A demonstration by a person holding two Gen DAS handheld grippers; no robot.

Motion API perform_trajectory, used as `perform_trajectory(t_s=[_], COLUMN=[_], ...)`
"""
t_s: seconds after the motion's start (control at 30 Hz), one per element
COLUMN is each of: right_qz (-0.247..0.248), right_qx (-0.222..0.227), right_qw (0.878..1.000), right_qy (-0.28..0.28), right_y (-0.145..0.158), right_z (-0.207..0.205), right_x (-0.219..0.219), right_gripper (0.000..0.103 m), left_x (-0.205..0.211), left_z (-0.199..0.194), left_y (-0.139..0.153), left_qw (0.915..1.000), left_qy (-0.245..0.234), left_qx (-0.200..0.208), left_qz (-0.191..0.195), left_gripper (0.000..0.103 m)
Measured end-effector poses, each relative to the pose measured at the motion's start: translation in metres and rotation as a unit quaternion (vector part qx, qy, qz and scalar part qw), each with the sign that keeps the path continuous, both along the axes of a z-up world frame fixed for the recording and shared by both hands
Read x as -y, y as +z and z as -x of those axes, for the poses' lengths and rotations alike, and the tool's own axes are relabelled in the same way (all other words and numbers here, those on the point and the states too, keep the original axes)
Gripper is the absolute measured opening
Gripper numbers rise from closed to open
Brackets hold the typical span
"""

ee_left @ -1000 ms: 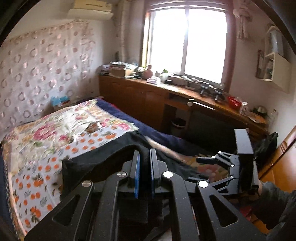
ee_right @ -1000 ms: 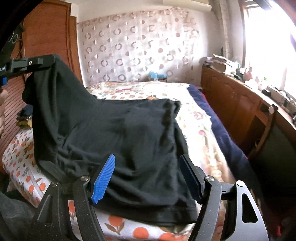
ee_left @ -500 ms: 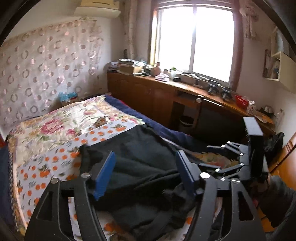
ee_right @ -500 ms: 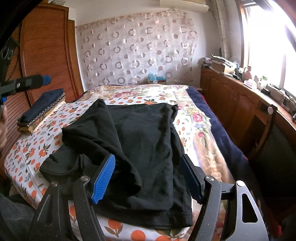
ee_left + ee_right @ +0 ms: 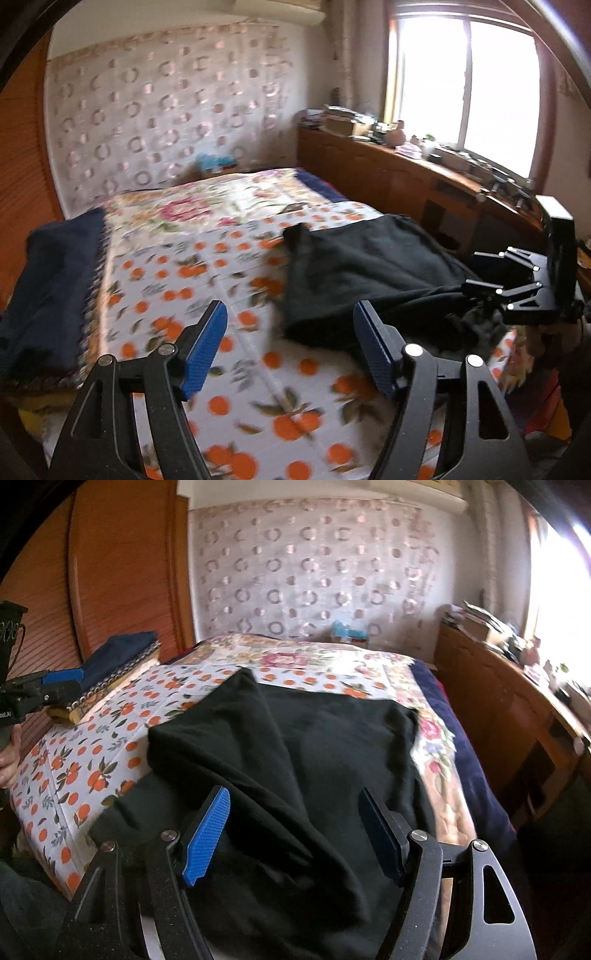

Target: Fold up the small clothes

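Tongs both gape: left gripper (image 5: 288, 347) has just released the black garment (image 5: 303, 775) and swung to nine o'clock over bare bedspread (image 5: 177, 280); right gripper (image 5: 295, 834) hovers unclenched above it. Cloth lies half-folded, so another fold likely follows.

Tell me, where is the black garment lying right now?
The black garment lies loosely folded on the orange-print sheet at the near end of the bed. In the right wrist view it spreads just beyond the open right claw, right of the folded navy pile.
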State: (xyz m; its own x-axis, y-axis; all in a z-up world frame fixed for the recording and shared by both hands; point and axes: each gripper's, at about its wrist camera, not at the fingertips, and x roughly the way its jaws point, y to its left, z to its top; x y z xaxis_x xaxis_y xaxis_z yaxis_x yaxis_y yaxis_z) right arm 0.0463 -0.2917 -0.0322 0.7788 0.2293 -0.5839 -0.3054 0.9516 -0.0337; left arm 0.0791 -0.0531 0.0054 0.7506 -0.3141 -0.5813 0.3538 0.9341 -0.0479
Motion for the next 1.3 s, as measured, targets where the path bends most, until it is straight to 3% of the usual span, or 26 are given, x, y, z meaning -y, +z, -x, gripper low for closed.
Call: perform_trajectory(t_s=[0.27, 0.63, 1.0, 1.3], right_qz=[0.021, 0.059, 0.095, 0.104], right_qx=[-0.001, -0.047, -0.088, -0.100], right_qw=[0.998, 0.987, 0.976, 0.973], right_qy=[0.066, 0.143, 0.174, 0.181], right_y=[0.009, -0.005, -0.027, -0.033], right_z=[-0.045, -0.095, -0.126, -0.132], right_x=[-0.059, -0.121, -0.160, -0.164], right_gripper=[0.074, 0.074, 0.074, 0.074], left_x=[-0.037, -0.064, -0.069, -0.066], left_z=[0.003, 0.008, 0.013, 0.015], left_y=[-0.006, -0.017, -0.020, -0.022], left_qw=[0.9990, 0.9976, 0.9973, 0.9977], left_qy=[0.043, 0.068, 0.073, 0.068], left_qx=[0.007, 0.008, 0.007, 0.005], left_qz=[0.001, 0.007, 0.009, 0.008], left_gripper=[0.072, 0.072, 0.072, 0.072])
